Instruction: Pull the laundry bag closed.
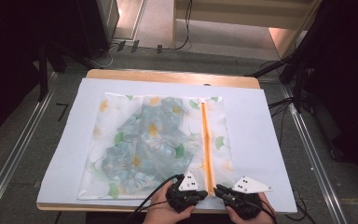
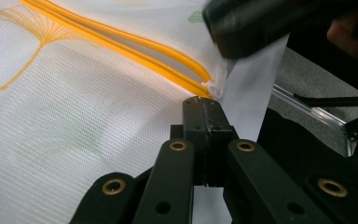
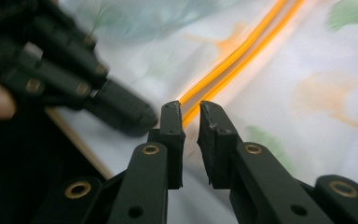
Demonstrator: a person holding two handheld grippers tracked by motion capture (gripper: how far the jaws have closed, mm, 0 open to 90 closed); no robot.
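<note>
A white mesh bag [image 1: 116, 116] printed with ginkgo leaves lies flat on the sheet, a blue-green floral garment [image 1: 144, 144] inside it. Its orange zipper [image 1: 207, 144] runs from the far edge to the near edge. Both grippers sit at the zipper's near end, tips facing each other. My left gripper [image 1: 204, 192] [image 2: 204, 103] is shut, its jaws pinched on the bag's hem just below the zipper end [image 2: 205, 86]. My right gripper [image 1: 217, 189] [image 3: 191, 109] stands open by a narrow gap with nothing between the pads; the zipper [image 3: 228, 60] stretches away just beyond them.
The bag lies on a white sheet [image 1: 261, 140] that covers a wooden table [image 1: 168, 76]. Around the table there are grey floor, metal rails [image 1: 307, 140], cables and dark stands. A person's hands hold both grippers at the near edge.
</note>
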